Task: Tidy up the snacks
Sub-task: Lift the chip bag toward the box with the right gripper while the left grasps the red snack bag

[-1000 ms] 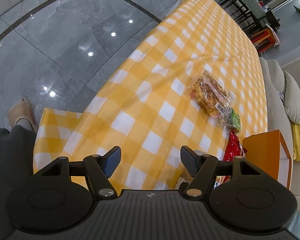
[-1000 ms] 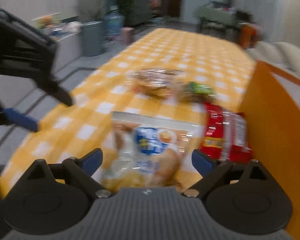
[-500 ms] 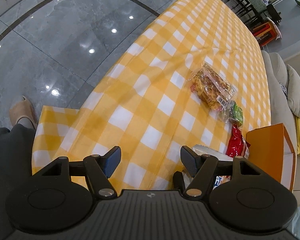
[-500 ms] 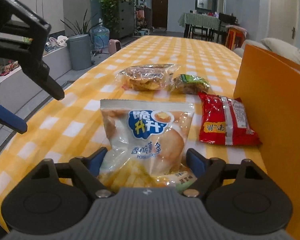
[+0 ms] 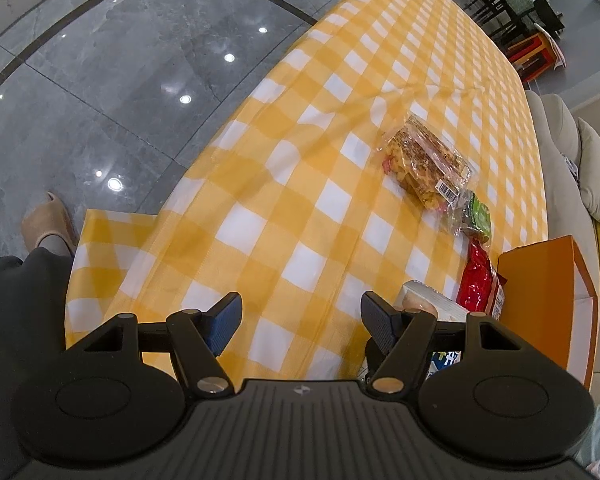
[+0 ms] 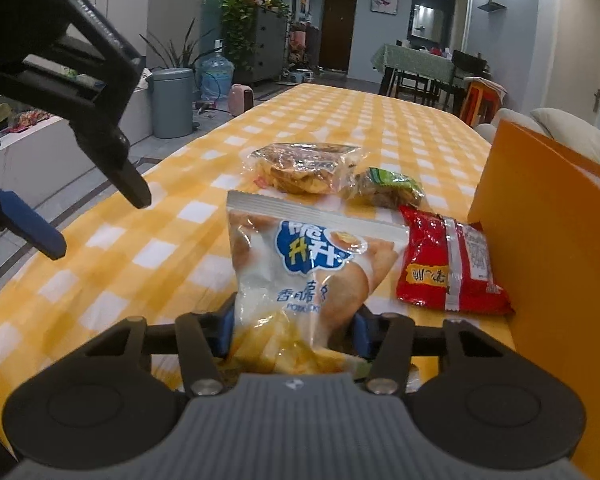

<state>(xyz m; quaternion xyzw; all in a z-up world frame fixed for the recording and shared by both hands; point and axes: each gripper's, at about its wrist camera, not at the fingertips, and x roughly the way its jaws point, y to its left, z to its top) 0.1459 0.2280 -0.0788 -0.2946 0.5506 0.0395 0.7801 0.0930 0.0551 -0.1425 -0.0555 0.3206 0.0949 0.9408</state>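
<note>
Jaws of the right gripper (image 6: 294, 330) are closing on the chip bag (image 6: 304, 264) between them — pads already creasing its lower end, likely to lift it toward the orange box (image 6: 556, 240) beyond their right side. Left gripper (image 5: 300, 320) hangs open — nothing between its jaws.

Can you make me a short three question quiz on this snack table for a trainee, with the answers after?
1. True or false: the left gripper holds a packet.
2. Which packet sits between the right gripper fingers? A) red packet B) white chip bag C) green packet
3. What stands just right of the red packet in the right wrist view?

Key
1. False: its jaws stand open over the checked tablecloth.
2. B: the jaws are closing and already pinch its lower end.
3. The orange box.
</note>
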